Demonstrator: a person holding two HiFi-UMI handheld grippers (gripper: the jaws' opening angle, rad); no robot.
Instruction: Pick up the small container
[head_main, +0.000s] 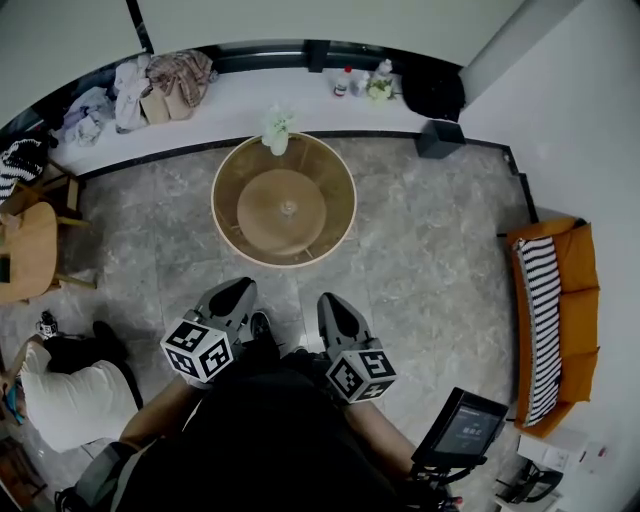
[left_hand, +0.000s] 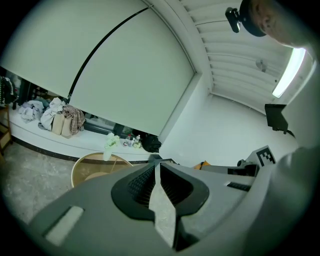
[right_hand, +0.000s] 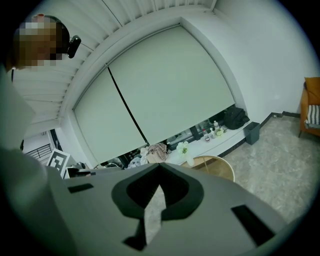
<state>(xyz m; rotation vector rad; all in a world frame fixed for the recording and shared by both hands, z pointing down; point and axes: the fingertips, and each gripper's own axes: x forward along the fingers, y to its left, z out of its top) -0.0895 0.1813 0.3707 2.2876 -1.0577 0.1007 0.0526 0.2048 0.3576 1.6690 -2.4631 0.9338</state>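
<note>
Along the far wall the white ledge (head_main: 300, 108) is running behind the round table (head_main: 322, 170), whose far edge is carrying a vase (head_main: 277, 132). The left gripper (head_main: 238, 292) and right gripper (head_main: 335, 306) are both hanging pinched together and empty, well short of either. The small container (head_main: 346, 82) is probably sitting among the bottles near the ledge's right end, so one tong should be opening wide before closing in.
</note>
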